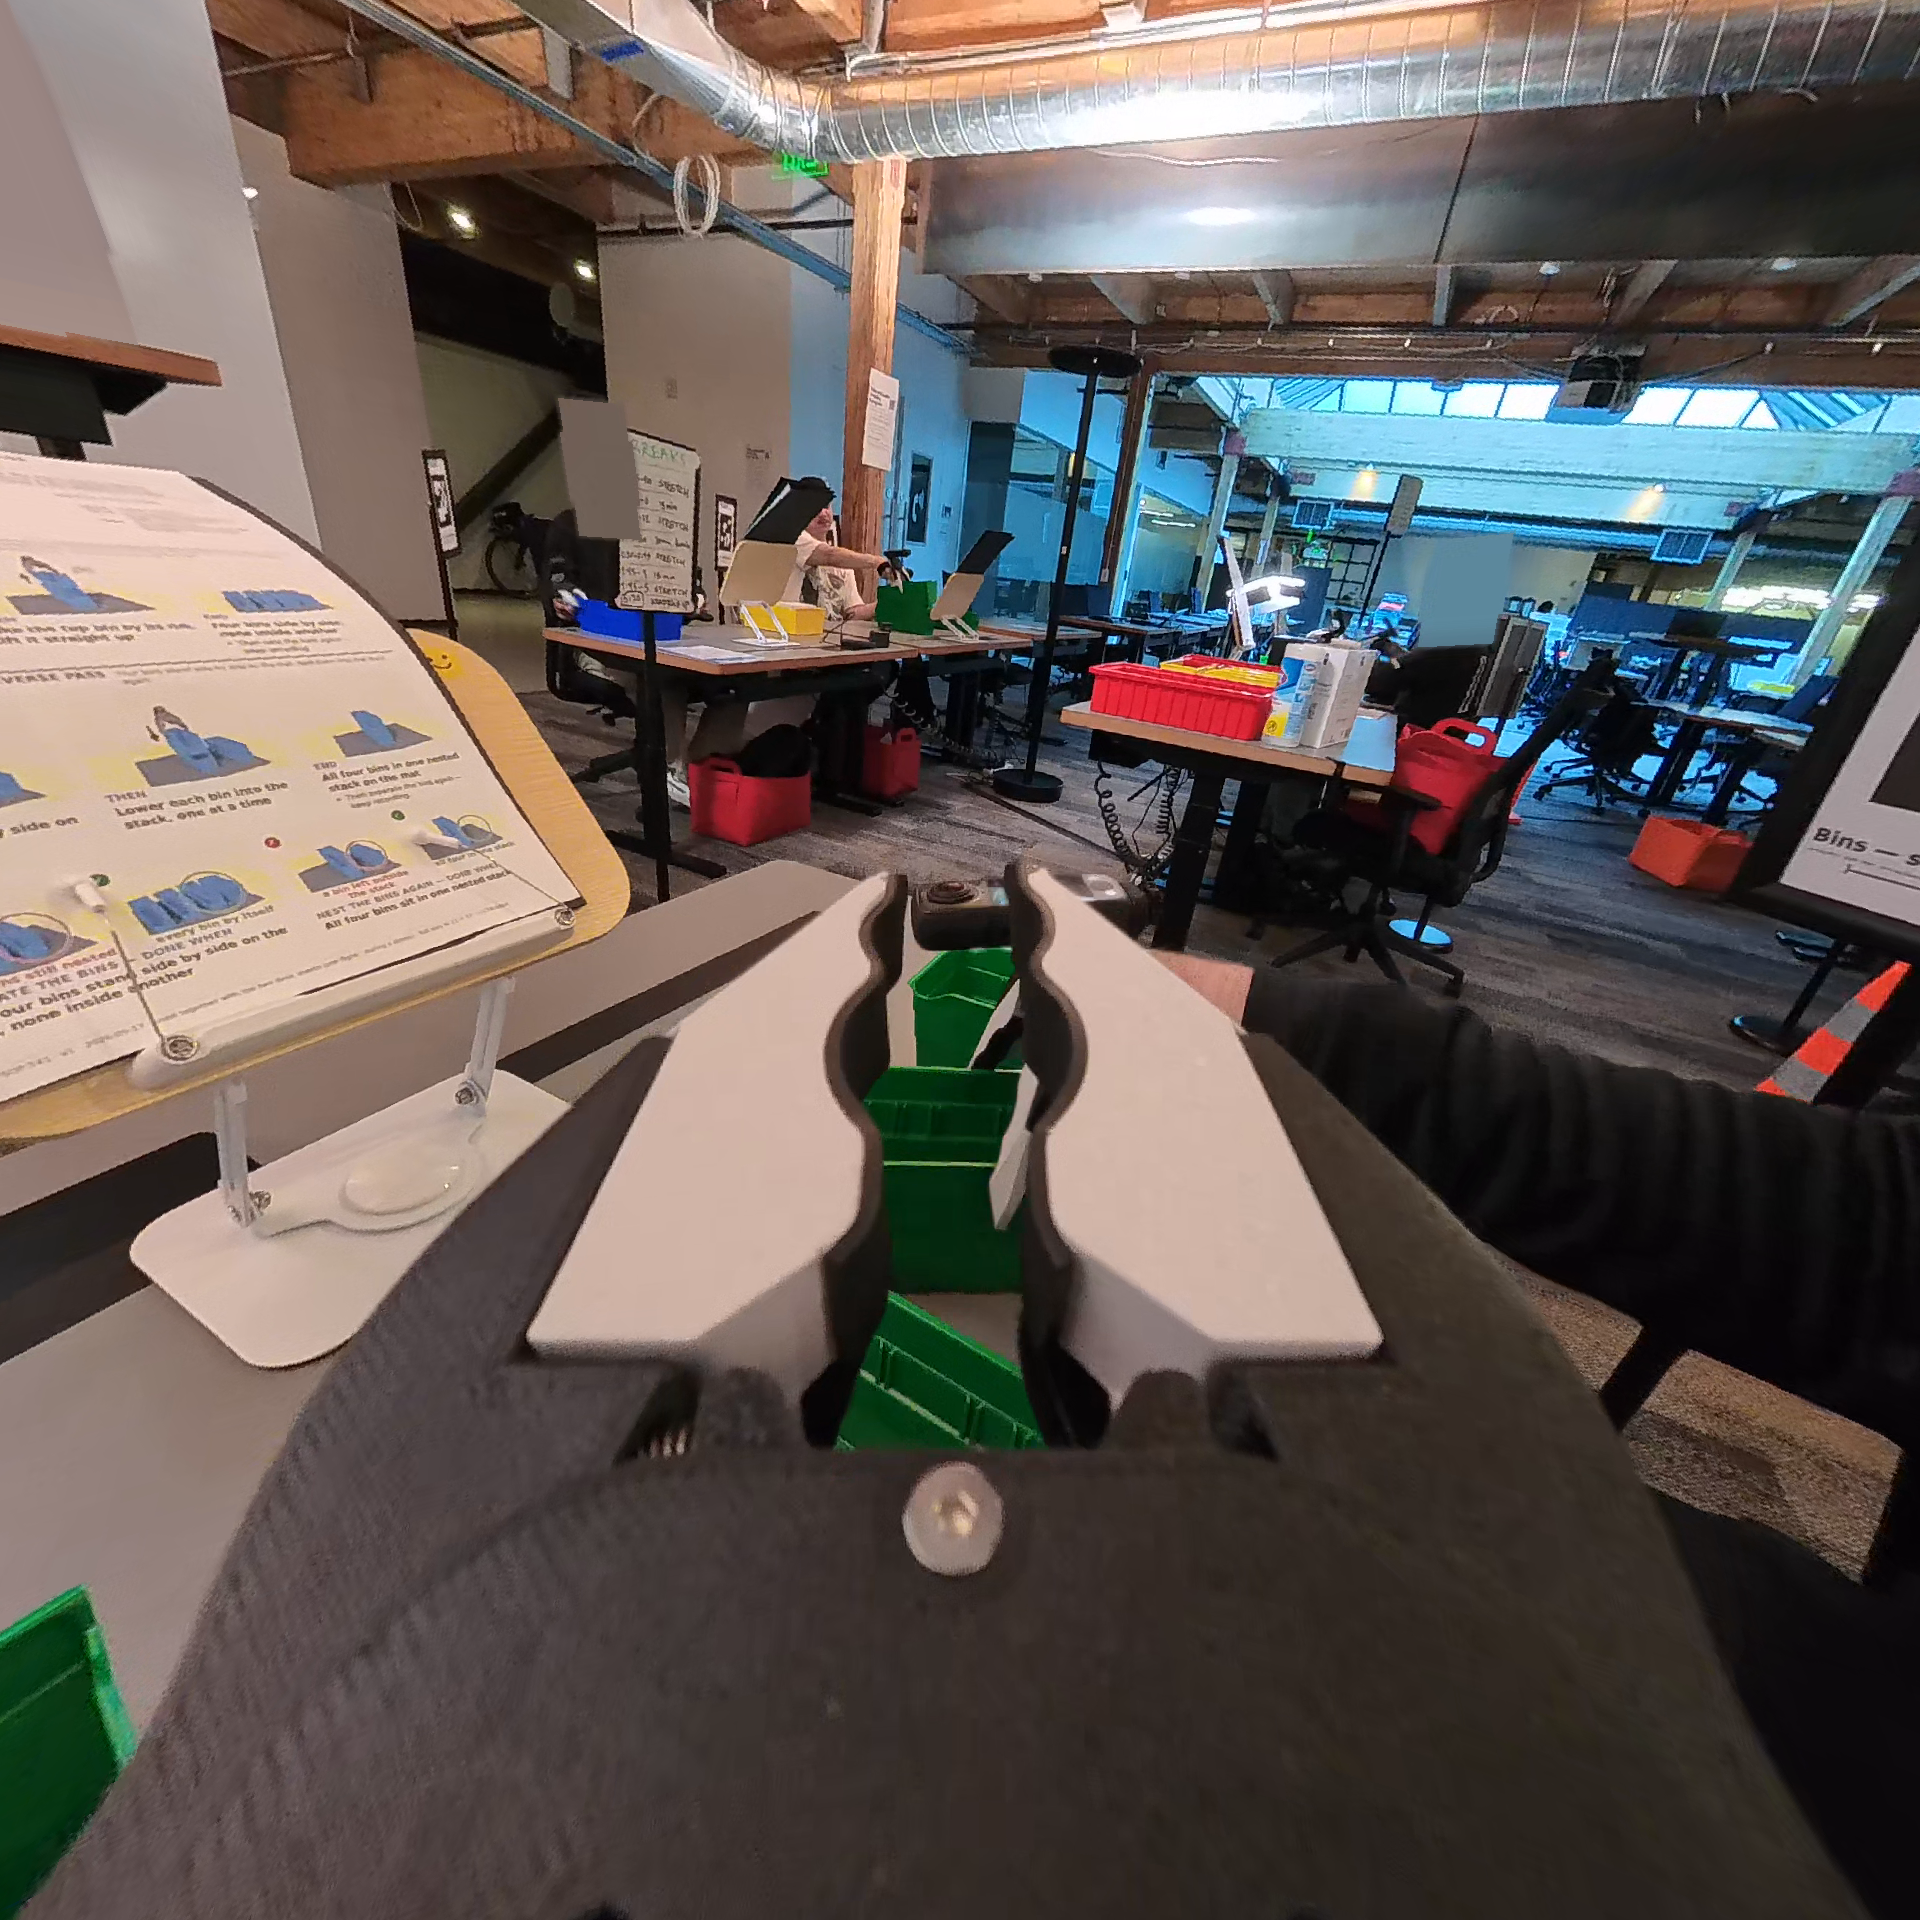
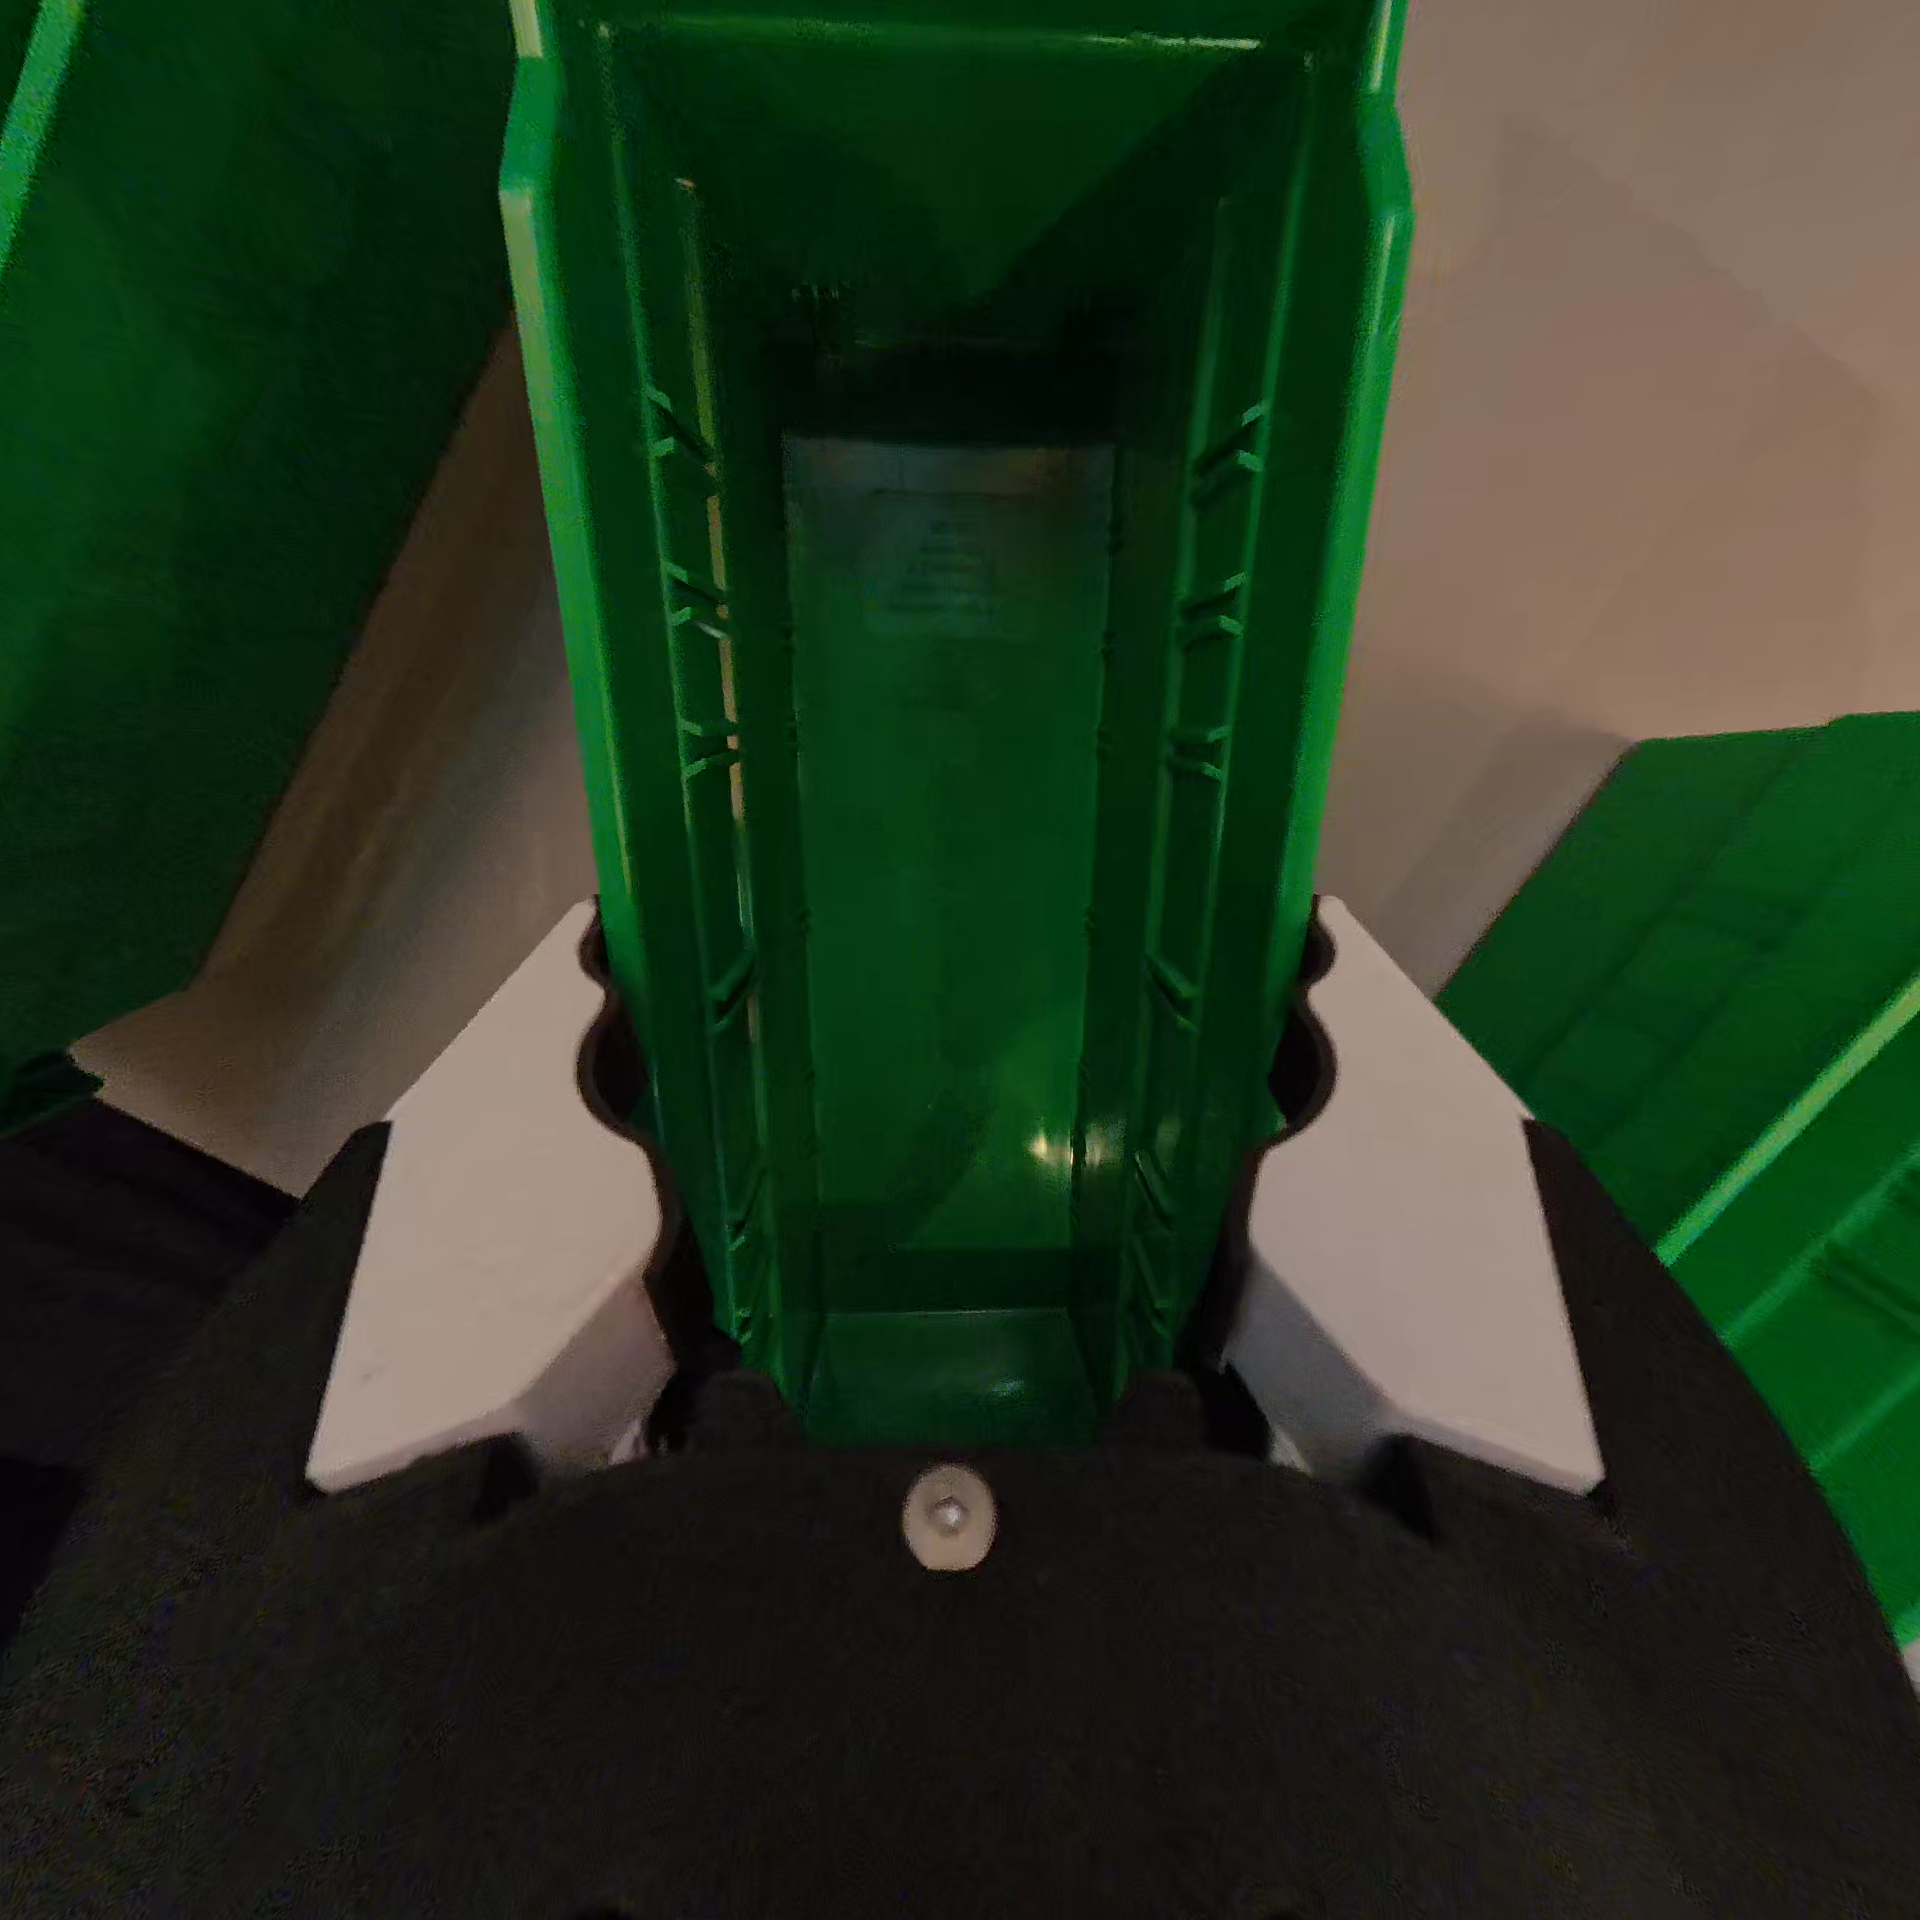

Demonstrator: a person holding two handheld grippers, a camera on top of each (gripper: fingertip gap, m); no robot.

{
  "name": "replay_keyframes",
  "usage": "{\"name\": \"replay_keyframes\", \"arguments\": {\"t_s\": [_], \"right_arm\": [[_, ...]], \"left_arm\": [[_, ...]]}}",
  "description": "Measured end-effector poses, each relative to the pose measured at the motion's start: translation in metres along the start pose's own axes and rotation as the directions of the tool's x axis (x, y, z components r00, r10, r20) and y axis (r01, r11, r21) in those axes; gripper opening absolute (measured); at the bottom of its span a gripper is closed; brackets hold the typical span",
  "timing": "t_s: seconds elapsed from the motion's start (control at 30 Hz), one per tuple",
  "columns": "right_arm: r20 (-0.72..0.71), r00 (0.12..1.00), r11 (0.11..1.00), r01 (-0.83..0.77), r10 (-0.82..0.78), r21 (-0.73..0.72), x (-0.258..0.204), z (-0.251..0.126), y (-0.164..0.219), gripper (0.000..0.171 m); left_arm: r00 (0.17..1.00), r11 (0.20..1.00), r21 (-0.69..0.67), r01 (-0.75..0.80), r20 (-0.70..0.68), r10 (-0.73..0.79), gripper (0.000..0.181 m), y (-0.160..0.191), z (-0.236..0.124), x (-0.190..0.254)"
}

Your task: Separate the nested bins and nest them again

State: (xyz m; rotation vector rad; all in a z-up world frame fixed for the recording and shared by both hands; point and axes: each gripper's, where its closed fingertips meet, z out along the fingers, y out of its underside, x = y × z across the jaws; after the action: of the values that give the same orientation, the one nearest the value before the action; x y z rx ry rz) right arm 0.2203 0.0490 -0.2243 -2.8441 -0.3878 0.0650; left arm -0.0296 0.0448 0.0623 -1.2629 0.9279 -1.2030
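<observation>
Right hand-held gripper (image 2: 951, 1122) pinches a bin (image 2: 951, 675) by its walls; it may slip or clip neighbouring bins (image 2: 1704, 997). Left hand-held gripper (image 1: 951, 914) nearly pressed together, empty.

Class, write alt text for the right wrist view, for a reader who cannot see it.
The right gripper straddles a narrow green bin, its white fingers against the two long outer walls, looking into the empty interior. More green bins lie at the left and right on a pale tabletop.
</observation>
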Motion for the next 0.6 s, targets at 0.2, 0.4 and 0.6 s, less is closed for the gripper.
{"name": "replay_keyframes", "arguments": {"t_s": [0.2,0.4,0.6], "right_arm": [[0.061,0.996,0.996,0.064,-0.06,-0.06,-0.007,0.009,0.006,0.128],[0.068,0.996,0.997,0.064,-0.062,-0.035,-0.007,0.006,0.002,0.108],[0.111,0.994,0.999,-0.006,0.002,0.036,-0.008,-0.006,-0.008,0.102]], "left_arm": [[1.0,1.0,-0.018,-0.001,-0.004,0.001,0.018,0.004,0.003,0.001],[1.0,1.0,-0.025,0.0,0.001,0.0,0.018,0.006,0.003,0.0],[1.0,1.0,-0.031,0.003,0.006,-0.003,0.019,0.009,0.003,-0.002]]}}
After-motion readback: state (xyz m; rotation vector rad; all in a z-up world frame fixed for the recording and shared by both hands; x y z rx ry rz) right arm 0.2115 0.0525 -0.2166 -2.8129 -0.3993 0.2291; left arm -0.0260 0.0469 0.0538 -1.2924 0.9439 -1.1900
